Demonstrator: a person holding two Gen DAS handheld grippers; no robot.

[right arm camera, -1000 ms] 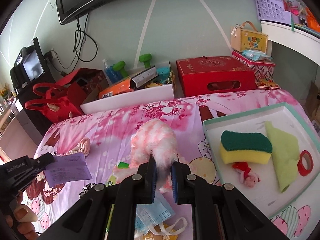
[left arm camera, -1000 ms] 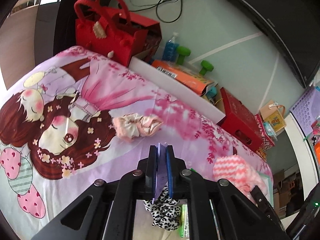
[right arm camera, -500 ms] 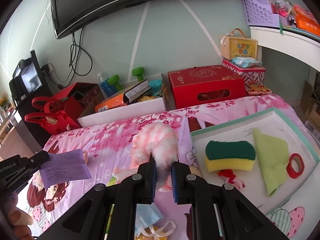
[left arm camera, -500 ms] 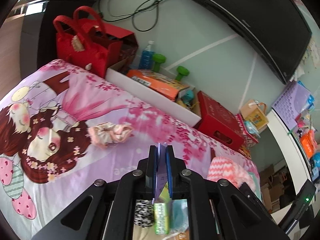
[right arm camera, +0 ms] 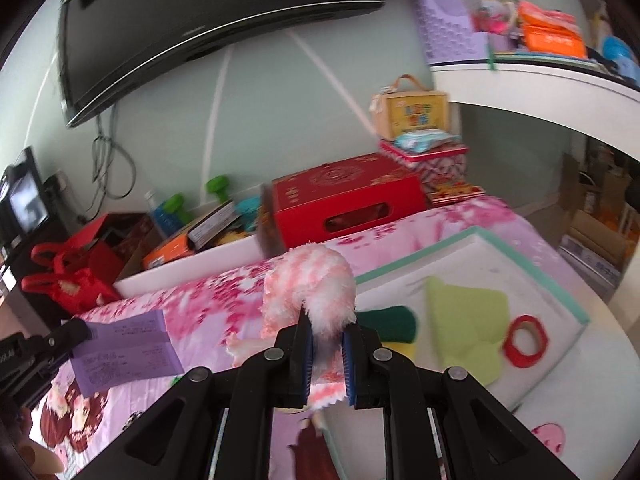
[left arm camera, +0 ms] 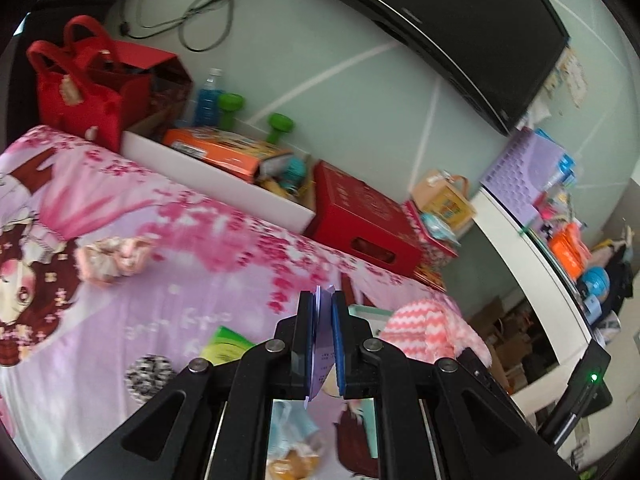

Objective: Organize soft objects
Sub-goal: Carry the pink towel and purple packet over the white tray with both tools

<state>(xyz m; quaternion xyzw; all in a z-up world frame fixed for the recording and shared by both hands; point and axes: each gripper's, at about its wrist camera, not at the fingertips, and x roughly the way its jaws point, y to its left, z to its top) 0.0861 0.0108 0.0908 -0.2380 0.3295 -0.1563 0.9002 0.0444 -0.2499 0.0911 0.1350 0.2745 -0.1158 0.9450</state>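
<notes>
Both grippers were clamped: my left gripper (left arm camera: 321, 336) pinched a purple paper slip (right arm camera: 124, 350), my right gripper (right arm camera: 326, 356) squeezed the pink fluffy cloth (right arm camera: 316, 288), lifted just left of the white tray (right arm camera: 532, 276).

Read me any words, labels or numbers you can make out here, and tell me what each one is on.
Nothing can be read for certain.
Purple receipt in the left gripper: printed lines, too small.
Bedsheet: pale lettering, blurred.
Orange box: barcode label and print, too small.
Yellow carton: coloured characters, blurred.
Red box: gold ornament, no legible text.
TV: small logo, unreadable.
</notes>
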